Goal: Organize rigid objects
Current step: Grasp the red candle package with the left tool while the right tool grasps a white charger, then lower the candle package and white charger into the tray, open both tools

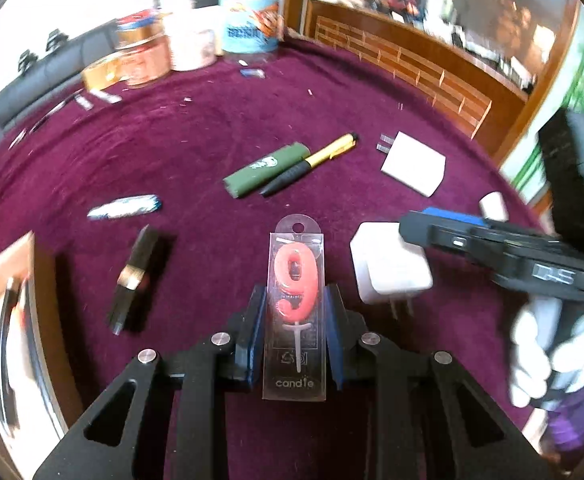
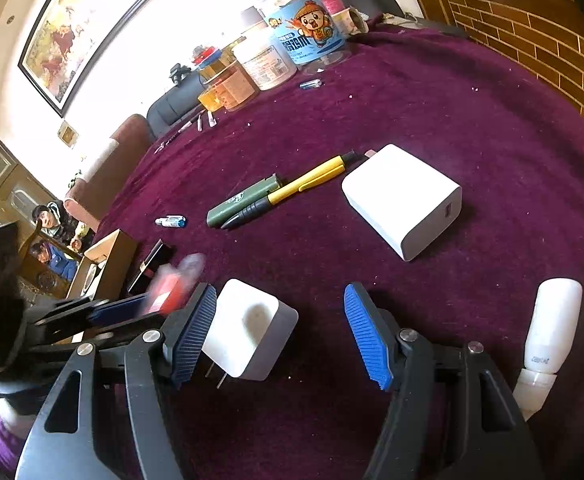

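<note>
Left gripper lower centre, jaws clamped on candle pack; long axis runs up-frame, hang-hole end away from camera. Right gripper wide, empty, small charger beside its left finger. Sorting barely begun: pens, large charger, lipstick loose on cloth.
</note>
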`<state>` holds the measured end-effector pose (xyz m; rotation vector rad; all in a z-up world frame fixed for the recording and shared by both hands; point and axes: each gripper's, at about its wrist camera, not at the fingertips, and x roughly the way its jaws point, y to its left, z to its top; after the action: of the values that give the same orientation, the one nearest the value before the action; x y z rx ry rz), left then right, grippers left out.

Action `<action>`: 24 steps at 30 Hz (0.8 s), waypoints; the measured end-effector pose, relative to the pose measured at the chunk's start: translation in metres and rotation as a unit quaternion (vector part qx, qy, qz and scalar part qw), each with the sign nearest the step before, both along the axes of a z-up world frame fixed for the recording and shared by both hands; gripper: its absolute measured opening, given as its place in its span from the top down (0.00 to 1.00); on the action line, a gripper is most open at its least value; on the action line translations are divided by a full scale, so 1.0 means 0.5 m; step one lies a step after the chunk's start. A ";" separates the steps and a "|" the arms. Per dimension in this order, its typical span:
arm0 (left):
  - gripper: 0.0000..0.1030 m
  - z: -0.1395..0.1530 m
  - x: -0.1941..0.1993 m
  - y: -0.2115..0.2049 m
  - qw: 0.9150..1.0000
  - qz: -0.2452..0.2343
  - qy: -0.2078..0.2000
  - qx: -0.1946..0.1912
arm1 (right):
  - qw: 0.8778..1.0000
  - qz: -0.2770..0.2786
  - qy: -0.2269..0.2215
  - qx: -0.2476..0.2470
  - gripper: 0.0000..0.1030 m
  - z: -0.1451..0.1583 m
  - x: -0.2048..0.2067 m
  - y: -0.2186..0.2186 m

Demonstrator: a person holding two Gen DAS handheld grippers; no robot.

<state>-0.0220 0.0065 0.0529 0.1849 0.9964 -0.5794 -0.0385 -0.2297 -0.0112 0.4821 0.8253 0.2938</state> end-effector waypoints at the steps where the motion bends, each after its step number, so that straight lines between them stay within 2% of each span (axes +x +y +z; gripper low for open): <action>1: 0.78 0.011 -0.015 0.018 1.000 0.008 -0.002 -0.014 | 1.000 -0.001 -0.003 -0.008 0.36 0.003 -0.002 0.004; 7: 0.78 0.075 -0.093 0.131 0.994 0.047 -0.022 -0.097 | 0.998 -0.010 -0.013 -0.058 0.36 0.025 -0.015 0.033; 11: 0.77 0.107 -0.143 0.231 0.987 0.089 -0.043 -0.128 | 0.998 -0.008 0.024 -0.055 0.36 0.021 -0.010 0.059; 16: 0.77 0.108 -0.174 0.342 0.976 0.152 -0.053 -0.143 | 0.992 -0.012 0.056 -0.115 0.36 0.015 0.006 0.112; 21: 0.77 0.067 -0.191 0.436 0.966 0.218 -0.037 -0.136 | 0.980 -0.025 0.079 -0.181 0.36 0.015 0.028 0.158; 23: 0.77 0.051 -0.194 0.463 0.963 0.236 -0.031 -0.127 | 0.974 -0.028 0.081 -0.209 0.46 0.015 0.028 0.169; 24: 0.77 0.042 -0.193 0.475 0.961 0.246 -0.027 -0.122 | 0.974 -0.026 0.083 -0.211 0.46 0.017 0.025 0.170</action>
<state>-0.1183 0.2439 0.0739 -0.2609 0.8667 -0.2335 -0.0257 -0.1449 -0.0025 0.1292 1.0057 0.0246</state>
